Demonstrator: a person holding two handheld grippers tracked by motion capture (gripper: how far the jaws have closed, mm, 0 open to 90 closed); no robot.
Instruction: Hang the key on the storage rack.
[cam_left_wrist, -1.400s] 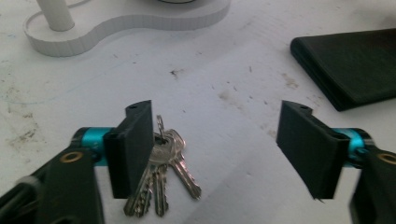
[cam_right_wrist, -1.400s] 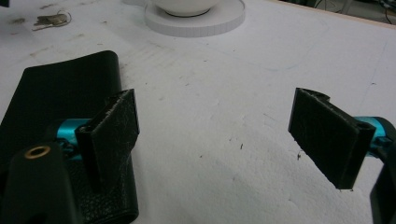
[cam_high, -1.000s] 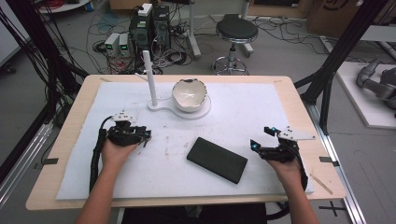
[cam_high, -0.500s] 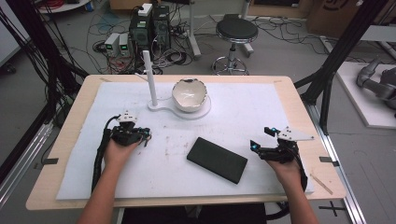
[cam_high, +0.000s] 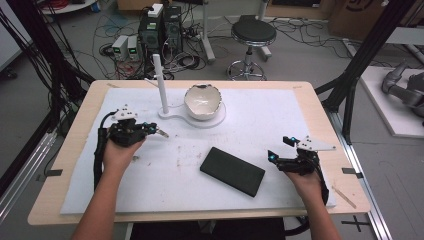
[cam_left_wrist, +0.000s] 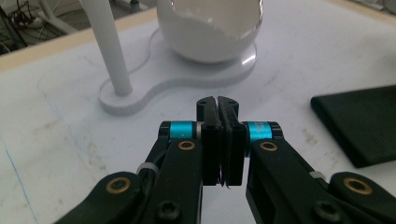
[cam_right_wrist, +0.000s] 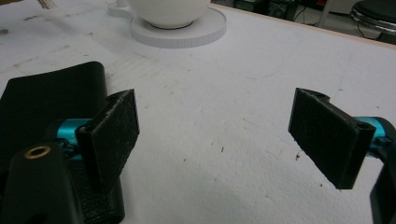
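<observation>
The left tongs (cam_left_wrist: 218, 103) hang pressed together on nothing, facing the white bowl (cam_high: 202, 101); the right tongs (cam_right_wrist: 215, 135) rest spread beside the black case (cam_high: 232, 171). It looks like the approach step; next, I'd guess, the left must open before gripping anything.

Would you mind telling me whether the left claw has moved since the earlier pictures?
Yes: the left claw, shut, has drifted slightly toward the white post.
</observation>
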